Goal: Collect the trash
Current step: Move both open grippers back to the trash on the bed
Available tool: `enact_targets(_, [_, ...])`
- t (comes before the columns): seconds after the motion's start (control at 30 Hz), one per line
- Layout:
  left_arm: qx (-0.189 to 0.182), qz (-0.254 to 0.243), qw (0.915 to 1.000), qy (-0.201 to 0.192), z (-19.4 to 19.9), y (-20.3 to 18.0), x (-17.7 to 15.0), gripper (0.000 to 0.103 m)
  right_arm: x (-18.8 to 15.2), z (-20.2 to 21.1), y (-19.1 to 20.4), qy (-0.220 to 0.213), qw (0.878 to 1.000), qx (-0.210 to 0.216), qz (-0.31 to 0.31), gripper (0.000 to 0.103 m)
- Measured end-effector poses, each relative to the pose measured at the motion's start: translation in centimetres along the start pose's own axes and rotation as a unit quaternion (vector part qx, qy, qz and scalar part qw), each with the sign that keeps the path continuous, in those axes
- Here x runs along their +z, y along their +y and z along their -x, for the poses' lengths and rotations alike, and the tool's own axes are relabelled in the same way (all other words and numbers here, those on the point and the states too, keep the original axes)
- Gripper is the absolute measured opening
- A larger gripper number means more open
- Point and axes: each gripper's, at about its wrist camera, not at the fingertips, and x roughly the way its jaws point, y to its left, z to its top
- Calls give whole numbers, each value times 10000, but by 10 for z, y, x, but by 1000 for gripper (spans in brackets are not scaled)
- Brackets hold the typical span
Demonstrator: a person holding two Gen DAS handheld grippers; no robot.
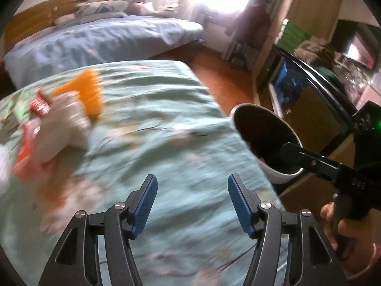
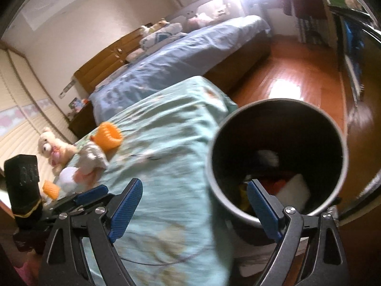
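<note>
A round trash bin [image 2: 276,157], white outside and dark inside, stands at the right edge of the bed with the green floral cover [image 2: 166,166]. It holds several pieces of trash, white, red and yellow [image 2: 281,186]. My right gripper [image 2: 194,205] is open and empty, its right finger over the bin's mouth. My left gripper [image 1: 192,202] is open and empty above the green cover. The bin also shows in the left wrist view [image 1: 266,140], with the right gripper [image 1: 295,155] at its rim. An orange ridged cup [image 1: 88,90] and crumpled wrappers [image 1: 38,104] lie on the cover at the left.
A soft toy duck [image 2: 92,159] and a teddy bear [image 2: 51,147] lie near the head of the bed. A second bed with a blue cover [image 2: 181,54] stands behind. Wooden floor [image 2: 297,76] and a cabinet [image 1: 307,95] lie to the right.
</note>
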Motion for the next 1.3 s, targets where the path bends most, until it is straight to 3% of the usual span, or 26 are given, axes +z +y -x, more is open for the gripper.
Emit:
enact_targets(0.17, [259, 498, 9979, -308, 38, 35, -18, 64, -4, -12, 34, 67, 9995, 246, 178, 91])
enact_targets(0.53, [727, 1140, 9891, -580, 91, 84, -52, 64, -18, -54, 97, 409, 9957, 660, 507, 91])
enact_targets(1.3, [1425, 2092, 9653, -641, 112, 170, -57, 65, -7, -107, 165, 531, 9900, 944, 909, 91])
